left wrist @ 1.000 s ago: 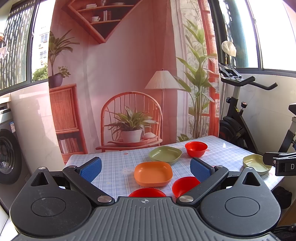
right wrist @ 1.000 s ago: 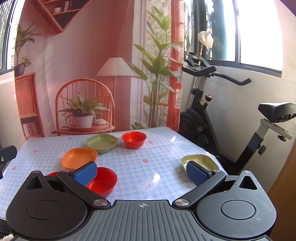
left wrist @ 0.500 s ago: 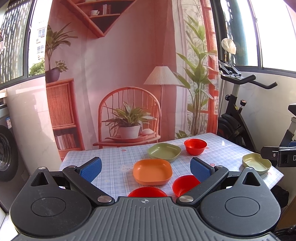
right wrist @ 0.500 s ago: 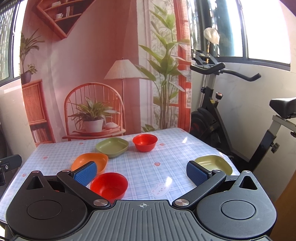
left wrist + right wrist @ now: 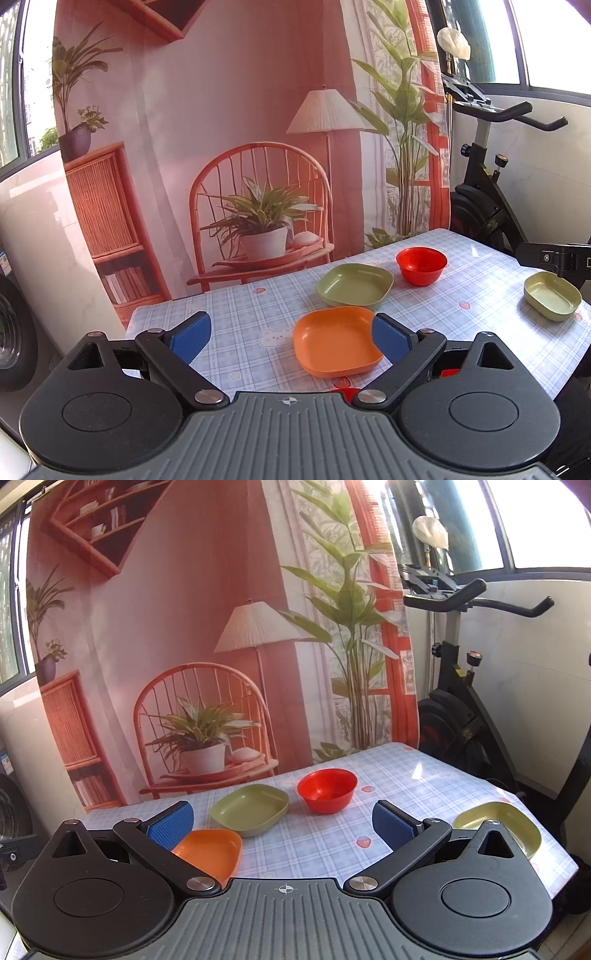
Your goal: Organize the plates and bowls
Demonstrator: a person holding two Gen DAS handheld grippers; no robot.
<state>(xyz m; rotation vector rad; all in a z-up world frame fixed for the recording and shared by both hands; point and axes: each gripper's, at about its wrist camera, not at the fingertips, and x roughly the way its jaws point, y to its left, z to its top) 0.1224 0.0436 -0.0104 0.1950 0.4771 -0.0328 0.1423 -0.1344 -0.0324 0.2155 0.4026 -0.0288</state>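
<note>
On the checked tablecloth [image 5: 476,291] lie an orange plate [image 5: 334,341], a green plate [image 5: 352,286], a red bowl [image 5: 421,265] and a yellow-green dish [image 5: 552,300]. My left gripper [image 5: 291,334] hovers over the table's near edge with its jaws closing, and the orange plate's right edge lies just by the right pad, nothing pressed between them. The right gripper [image 5: 282,823] is open and holds nothing. In its view I see the orange plate [image 5: 214,849], green plate [image 5: 251,808], red bowl [image 5: 327,790] and yellow-green dish [image 5: 491,821]. Slivers of red dishes [image 5: 345,391] show behind the left gripper's body.
An exercise bike [image 5: 461,716] stands right of the table. A printed backdrop [image 5: 240,147] with a chair and plants hangs behind it. A washing machine [image 5: 11,332] sits at the left. The other gripper's tip [image 5: 554,256] shows at the right edge.
Both grippers have moved forward over the table, so the dishes look closer and the near red bowls have slipped under the gripper bodies. The left jaws have narrowed a little.
</note>
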